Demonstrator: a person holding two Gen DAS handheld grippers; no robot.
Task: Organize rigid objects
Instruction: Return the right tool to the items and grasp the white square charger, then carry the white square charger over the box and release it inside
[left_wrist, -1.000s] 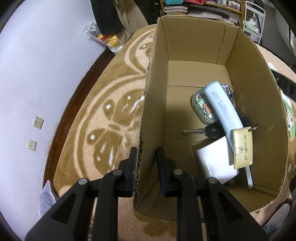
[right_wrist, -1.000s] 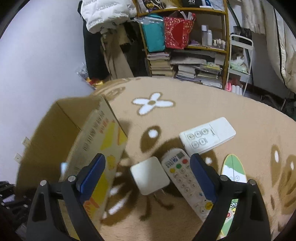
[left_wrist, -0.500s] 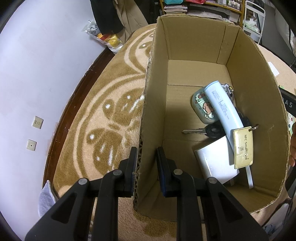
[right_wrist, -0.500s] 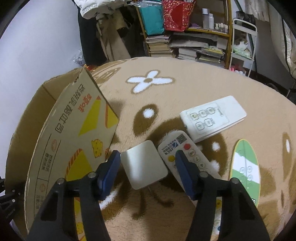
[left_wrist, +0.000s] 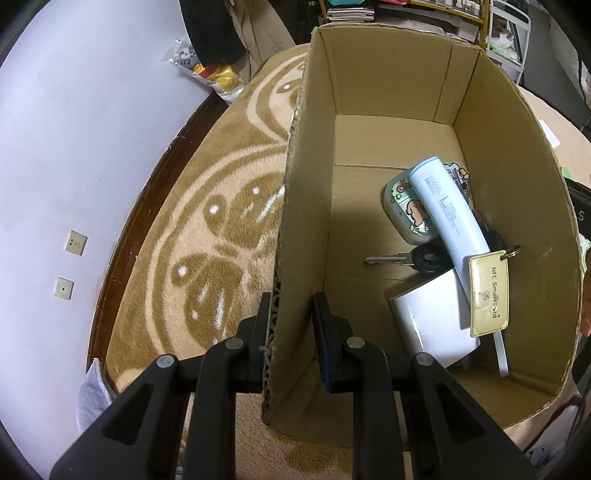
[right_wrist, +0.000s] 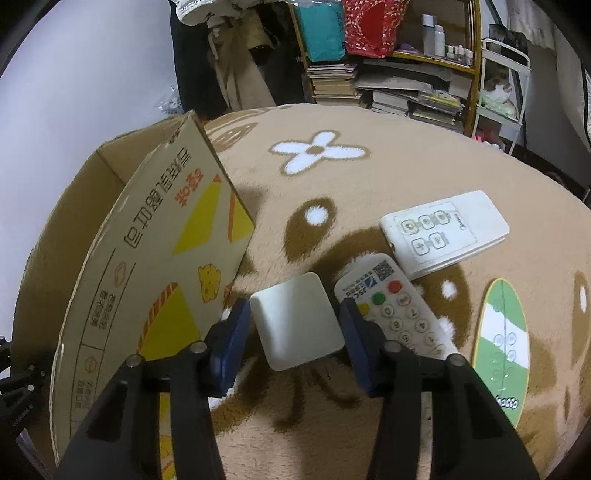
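Observation:
My left gripper (left_wrist: 291, 325) is shut on the near side wall of the open cardboard box (left_wrist: 517, 184), one finger outside and one inside. In the box lie a pale blue power bank (left_wrist: 447, 214), a green cartoon case (left_wrist: 406, 214), a key (left_wrist: 391, 259) with a yellow NFC tag (left_wrist: 489, 291), and a white flat box (left_wrist: 432, 325). On the carpet beside the cardboard box (right_wrist: 166, 266), my right gripper (right_wrist: 295, 325) is shut on a white square block (right_wrist: 299, 321), with a pad against each side. The block rests on the carpet.
Right of the block lie a remote with coloured buttons (right_wrist: 399, 314), a flat white remote (right_wrist: 443, 232) and a green-and-white oval item (right_wrist: 502, 339). A bookshelf (right_wrist: 406, 85) stands behind the carpet. A plastic bag (left_wrist: 207, 74) lies near the wall.
My right gripper has come down and forward over the white block and its fingers have narrowed onto its sides. The left gripper has kept its hold on the box wall.

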